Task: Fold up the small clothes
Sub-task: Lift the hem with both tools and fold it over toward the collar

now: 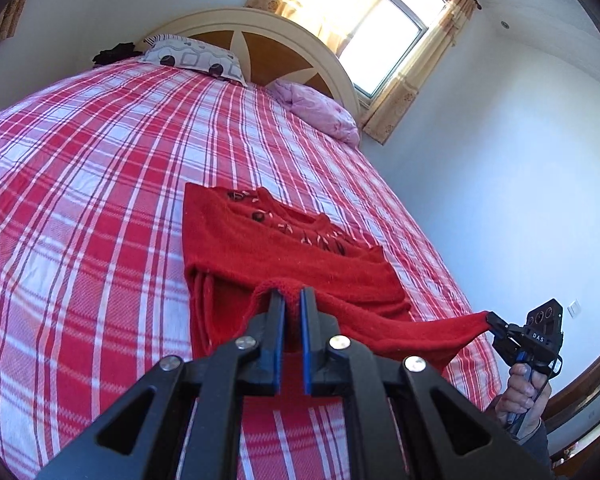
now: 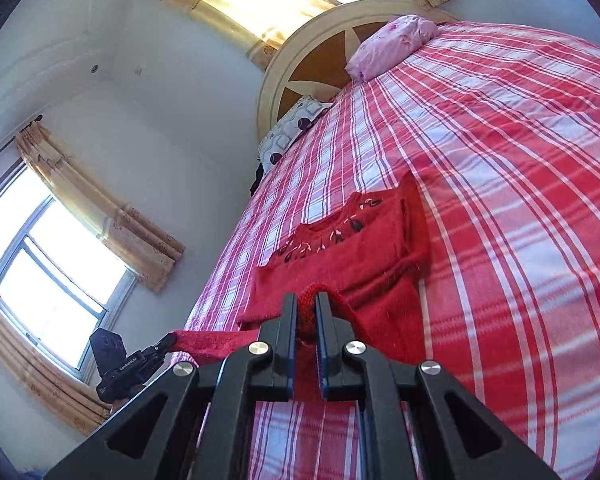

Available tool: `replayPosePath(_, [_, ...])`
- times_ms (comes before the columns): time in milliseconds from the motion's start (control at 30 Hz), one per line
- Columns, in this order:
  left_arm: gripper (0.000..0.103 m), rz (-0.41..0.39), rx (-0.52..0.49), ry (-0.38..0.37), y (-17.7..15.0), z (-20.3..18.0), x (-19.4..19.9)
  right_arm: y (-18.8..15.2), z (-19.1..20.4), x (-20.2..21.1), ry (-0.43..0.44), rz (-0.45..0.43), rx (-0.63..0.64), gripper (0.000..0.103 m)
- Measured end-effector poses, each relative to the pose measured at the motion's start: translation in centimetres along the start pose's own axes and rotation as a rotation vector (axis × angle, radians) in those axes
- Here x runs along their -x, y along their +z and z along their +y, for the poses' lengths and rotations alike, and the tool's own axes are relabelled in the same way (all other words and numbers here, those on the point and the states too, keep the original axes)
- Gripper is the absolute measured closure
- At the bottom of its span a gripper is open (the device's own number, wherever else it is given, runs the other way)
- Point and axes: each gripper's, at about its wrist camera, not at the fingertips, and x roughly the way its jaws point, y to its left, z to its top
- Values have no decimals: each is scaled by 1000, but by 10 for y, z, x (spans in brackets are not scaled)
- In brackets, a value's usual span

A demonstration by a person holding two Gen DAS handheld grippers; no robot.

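Note:
A small red knit sweater with a dark beaded pattern at the neck lies on the red plaid bed, its sides folded in. My left gripper is shut on its near hem at one corner. My right gripper is shut on the other hem corner and holds it stretched out to the right, off the bed. In the right wrist view the right gripper pinches red knit, the sweater lies ahead, and the left gripper holds the hem at lower left.
A patterned grey pillow and a pink pillow lie by the rounded headboard. A dark garment sits at the far corner. A curtained window and white walls border the bed's right side.

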Motion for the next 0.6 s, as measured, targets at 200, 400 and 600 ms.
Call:
replayPosePath(200, [96,-5,5,21,27,5,-20,30,0,-27,-20,1,10,95])
replayPosePath(400, [96,-17,1,36,60,10,-44,63,-5,-55,-32,0,6,95])
replayPosePath(600, [96,-10,13,68,91,23,-82,97,-11,-95,-58,19,15,95])
